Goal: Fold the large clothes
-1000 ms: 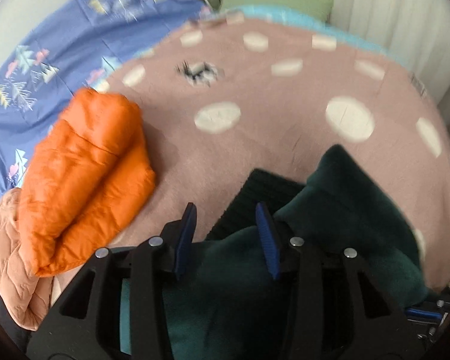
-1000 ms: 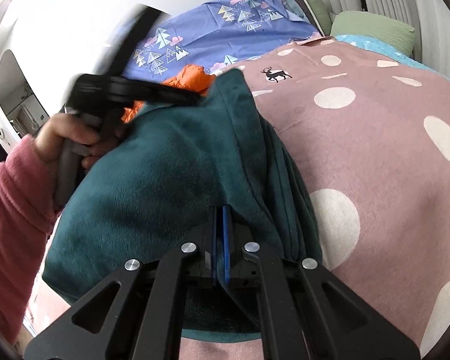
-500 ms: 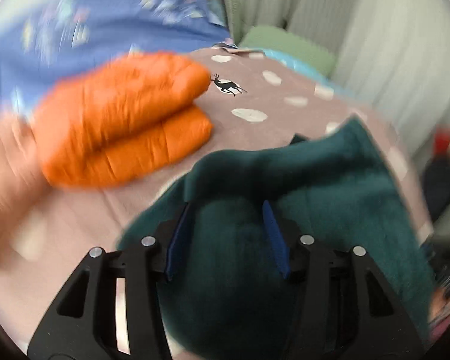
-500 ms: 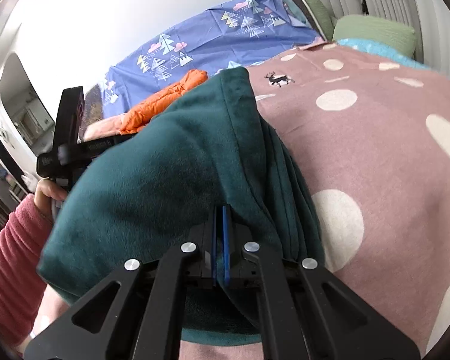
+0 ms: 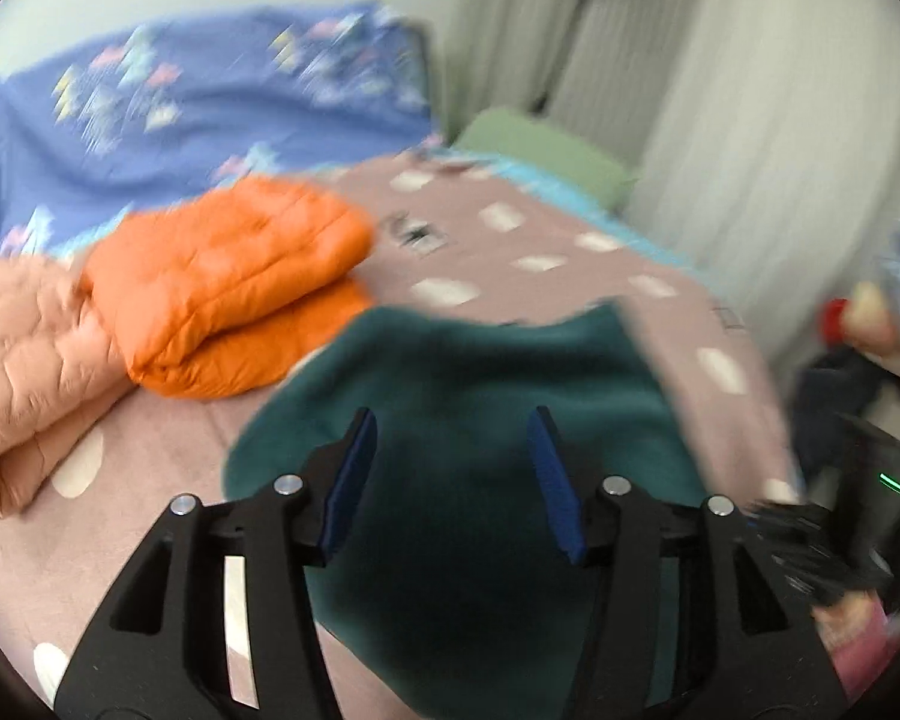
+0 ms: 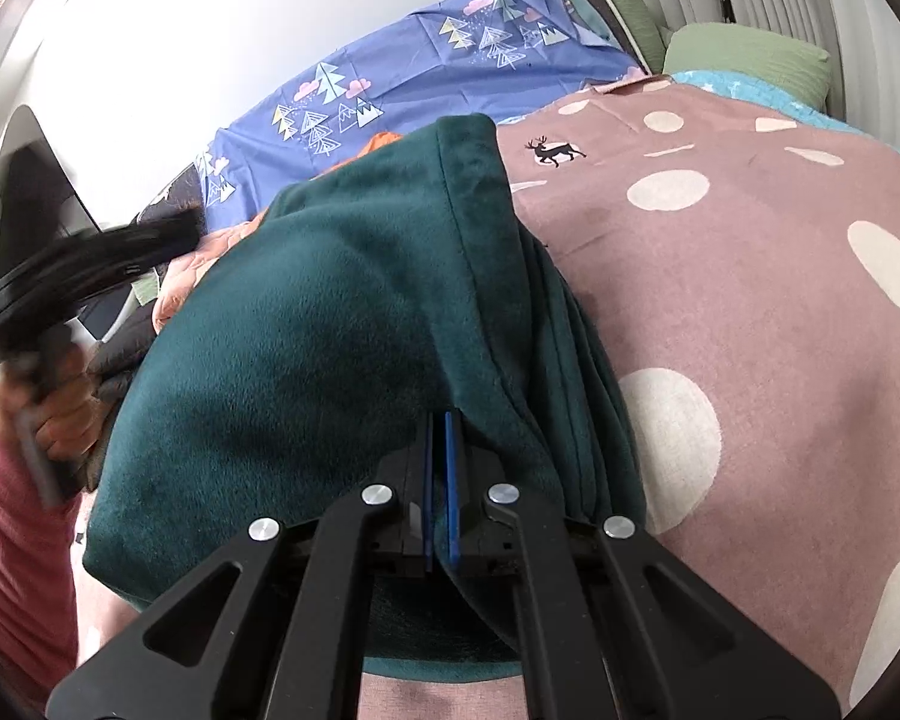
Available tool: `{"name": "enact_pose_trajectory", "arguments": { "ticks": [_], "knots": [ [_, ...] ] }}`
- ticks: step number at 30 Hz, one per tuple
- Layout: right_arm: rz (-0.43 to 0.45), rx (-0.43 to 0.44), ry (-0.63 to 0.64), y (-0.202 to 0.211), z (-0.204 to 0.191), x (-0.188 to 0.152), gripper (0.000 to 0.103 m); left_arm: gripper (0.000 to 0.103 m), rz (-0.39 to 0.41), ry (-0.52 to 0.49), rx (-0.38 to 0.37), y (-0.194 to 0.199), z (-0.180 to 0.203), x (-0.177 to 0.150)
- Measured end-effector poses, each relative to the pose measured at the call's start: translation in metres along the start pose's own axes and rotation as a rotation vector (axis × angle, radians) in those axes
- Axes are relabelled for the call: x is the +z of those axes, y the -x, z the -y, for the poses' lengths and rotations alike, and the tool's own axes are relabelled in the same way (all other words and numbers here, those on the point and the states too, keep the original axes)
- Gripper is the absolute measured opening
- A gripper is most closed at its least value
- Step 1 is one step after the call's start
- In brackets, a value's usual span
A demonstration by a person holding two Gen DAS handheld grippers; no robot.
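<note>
Two grippers, one garment. Left gripper [image 5: 453, 486]: fingers spread wide, nothing between them, poised above the fleece [image 5: 480, 420], which lies on the bedspread [image 5: 570, 252] directly ahead of and under the fingertips. View blurred; contact with the cloth cannot be told. Right gripper [image 6: 441, 480]: fingers pressed together, pinching a seam edge of the fleece [image 6: 330, 330], whose bulk mounds ahead and to the left of them.

Step in hand, by judgement: mid-fold. The fleece is already doubled into a thick bundle, with layered edges stacked just right of the right fingers. The free left gripper likely needs a fresh hold on the near left edge, so both can carry it over or flatten it. That calls for closing on several thick, soft layers at once; a shallow bite would slip.

Other items, left gripper's view, left to right:
- peach quilt [image 5: 24, 360], far left of the fingers
- orange jacket [image 5: 228, 294], folded, ahead-left, near the fleece but apart from it
- blue sheet [image 5: 198, 120], beyond, against the wall
- green pillow [image 5: 540, 150], far ahead
- curtain [image 5: 750, 120], ahead-right
- dark clutter, far right, unclear

Obstruction: the jacket crowds the left side; bedspread ahead-right of both grippers lies bare.
</note>
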State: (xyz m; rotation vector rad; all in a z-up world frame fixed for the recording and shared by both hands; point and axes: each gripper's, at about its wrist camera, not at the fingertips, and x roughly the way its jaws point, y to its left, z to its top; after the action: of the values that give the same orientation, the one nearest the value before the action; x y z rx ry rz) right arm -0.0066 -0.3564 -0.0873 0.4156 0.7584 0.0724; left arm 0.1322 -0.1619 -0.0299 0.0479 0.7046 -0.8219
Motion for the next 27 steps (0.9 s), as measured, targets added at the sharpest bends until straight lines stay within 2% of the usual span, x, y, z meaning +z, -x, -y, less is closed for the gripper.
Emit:
{"name": "enact_pose_trajectory", "arguments": {
  "ticks": [2, 4, 8, 11, 15, 18, 20, 23, 27],
  "knots": [
    [-0.003, -0.002, 0.006, -0.001, -0.001, 0.002, 0.001, 0.068, 0.054, -0.084, 0.002, 0.033, 0.026, -0.016],
    [0.0, -0.007, 0.02, -0.001, -0.002, 0.002, 0.001, 0.07, 0.067, -0.145, 0.017, 0.058, 0.05, -0.042],
    [0.001, 0.0, 0.011, -0.002, -0.001, 0.003, 0.001, 0.074, 0.02, -0.227, 0.079, 0.086, 0.089, -0.109],
    [0.002, -0.009, 0.017, -0.002, -0.001, 0.003, 0.001, 0.078, -0.02, -0.235, 0.06, 0.096, 0.111, -0.145],
    [0.001, -0.018, 0.011, -0.002, -0.001, 0.003, 0.001, 0.083, -0.054, -0.233, 0.07, 0.079, 0.127, -0.16],
    [0.001, -0.027, 0.022, -0.002, -0.002, 0.003, 0.001, 0.083, -0.078, -0.198, 0.218, 0.041, 0.126, -0.159],
    [0.004, -0.031, 0.037, -0.003, -0.004, 0.002, 0.001, 0.084, -0.088, -0.158, 0.278, 0.027, 0.119, -0.159],
    [0.002, -0.013, 0.026, -0.003, 0.0, 0.002, 0.001, 0.086, -0.101, -0.099, 0.279, 0.022, 0.097, -0.165],
    [-0.002, -0.011, 0.049, -0.003, -0.005, 0.001, 0.0, 0.087, -0.124, -0.139, 0.31, 0.032, 0.087, -0.179]
  ]
}}
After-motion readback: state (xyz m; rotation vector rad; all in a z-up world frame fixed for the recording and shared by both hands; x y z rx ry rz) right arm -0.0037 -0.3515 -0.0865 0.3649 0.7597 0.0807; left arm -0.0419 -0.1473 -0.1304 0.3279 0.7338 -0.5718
